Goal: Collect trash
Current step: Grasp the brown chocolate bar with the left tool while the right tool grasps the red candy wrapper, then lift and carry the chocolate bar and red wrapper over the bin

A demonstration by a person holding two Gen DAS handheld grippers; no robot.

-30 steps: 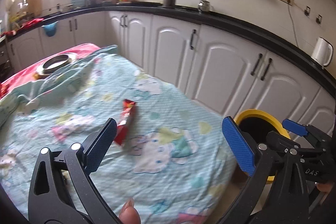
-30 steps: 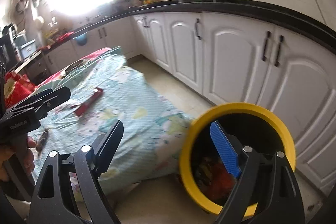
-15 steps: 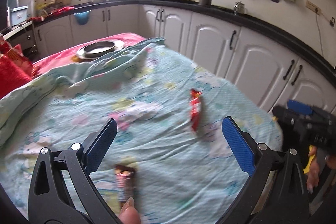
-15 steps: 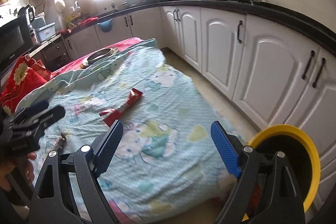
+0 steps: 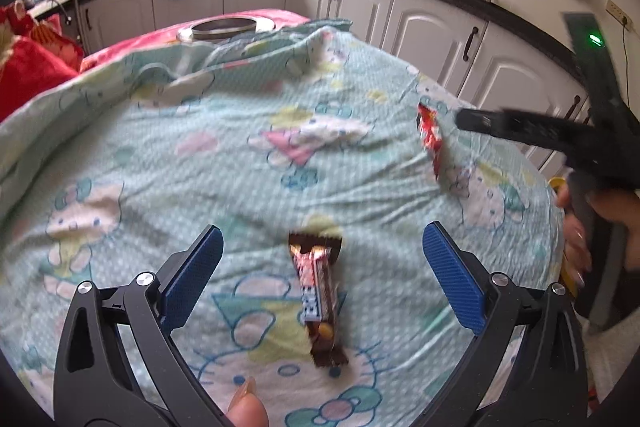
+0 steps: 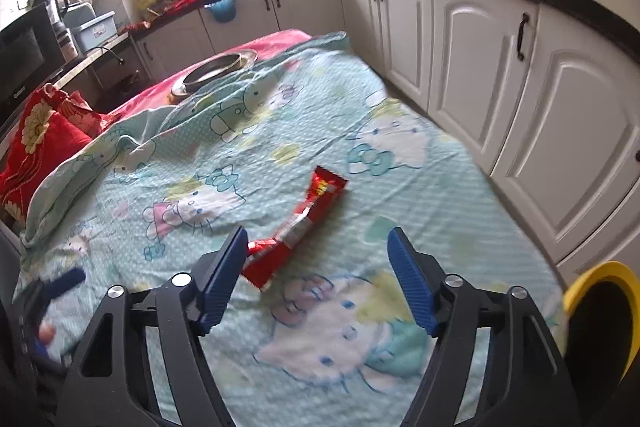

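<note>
A: In the left wrist view, the left gripper [image 5: 322,269] stands released in the lower half of the frame, its blue pads spread wide above a brown snack wrapper [image 5: 320,301] that lies on the cartoon-print sheet [image 5: 168,163], between the pads but touched by neither

B: And the right gripper [image 6: 316,277]?

A: Its jaws are closing, not yet clenched on anything. In its own view a red wrapper [image 6: 298,227] runs from the frame's centre down toward the left pad, its lower end just beside that pad; contact cannot be told through the blur

B: Where does that red wrapper sit from the other camera?

A: At centre right of the left wrist view, on the sheet near its far edge, close to the black body of the right gripper, which a hand [image 5: 600,223] grips at the right edge

B: Anything else in frame?

A: A yellow-rimmed bin [image 6: 600,311] shows at lower right in the right wrist view, beside white cabinets [image 6: 552,115]. A metal dish [image 6: 214,71] rests at the sheet's far end, upper left of centre
</note>
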